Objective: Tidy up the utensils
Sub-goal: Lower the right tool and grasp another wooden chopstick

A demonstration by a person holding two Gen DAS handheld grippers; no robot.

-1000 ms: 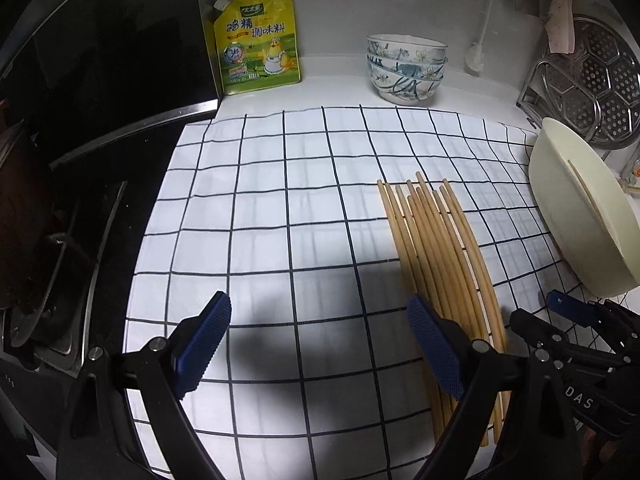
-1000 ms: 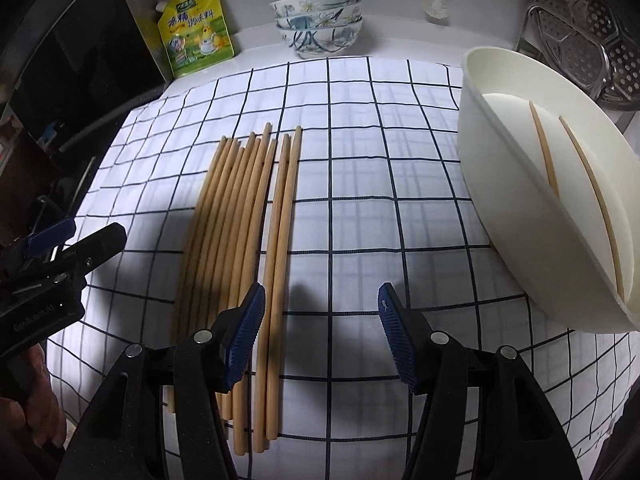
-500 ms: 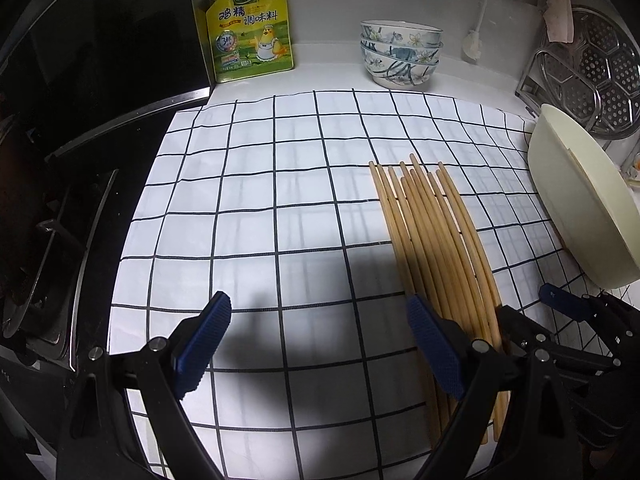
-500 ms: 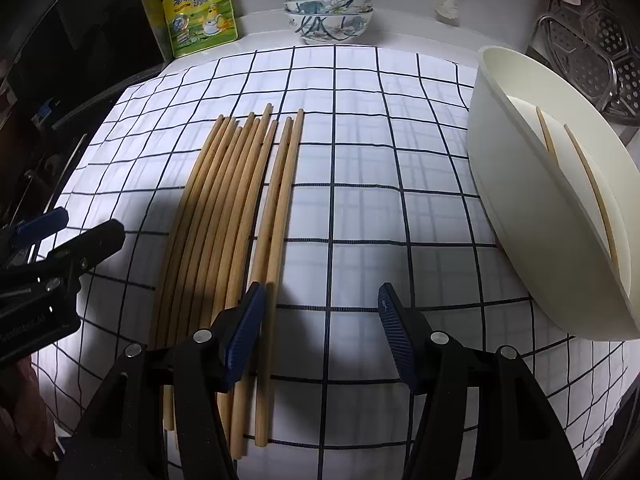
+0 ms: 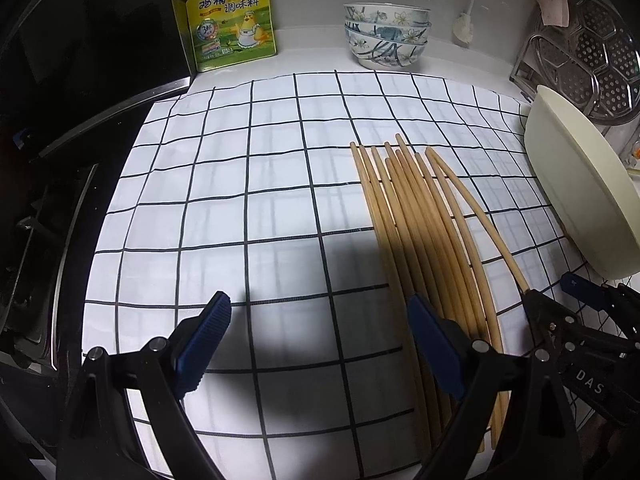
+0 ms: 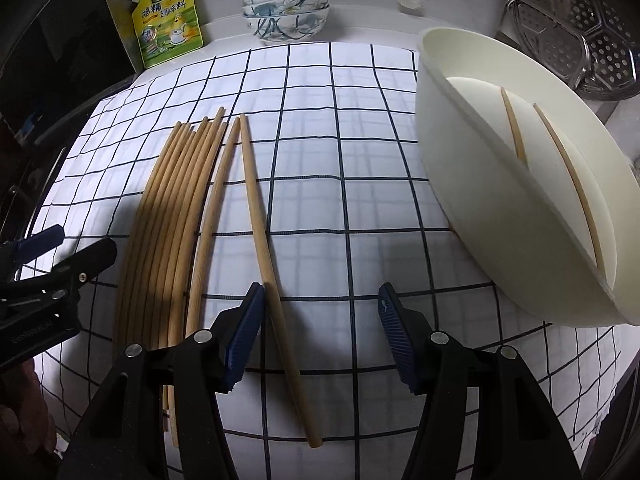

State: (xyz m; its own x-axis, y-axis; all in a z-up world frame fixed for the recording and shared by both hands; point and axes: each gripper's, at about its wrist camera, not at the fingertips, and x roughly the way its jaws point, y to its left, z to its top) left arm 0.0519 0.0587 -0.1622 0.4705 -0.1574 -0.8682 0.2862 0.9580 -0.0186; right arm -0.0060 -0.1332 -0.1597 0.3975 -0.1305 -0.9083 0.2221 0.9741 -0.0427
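Bamboo chopstick (image 6: 262, 240) lay against the spread right gripper's (image 6: 322, 334) left pad at lower centre; closing squarely should pinch only it.

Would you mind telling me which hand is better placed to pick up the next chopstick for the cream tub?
The right. Its tongs stand open with the separated chopstick lying just inside the left pad, and the cream tub sits close beside them. The left tongs hang open over bare cloth, beside the bundle.

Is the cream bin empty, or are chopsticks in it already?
Not empty. The cream bin already holds two chopsticks lying inside; the rest lie on the checked cloth.
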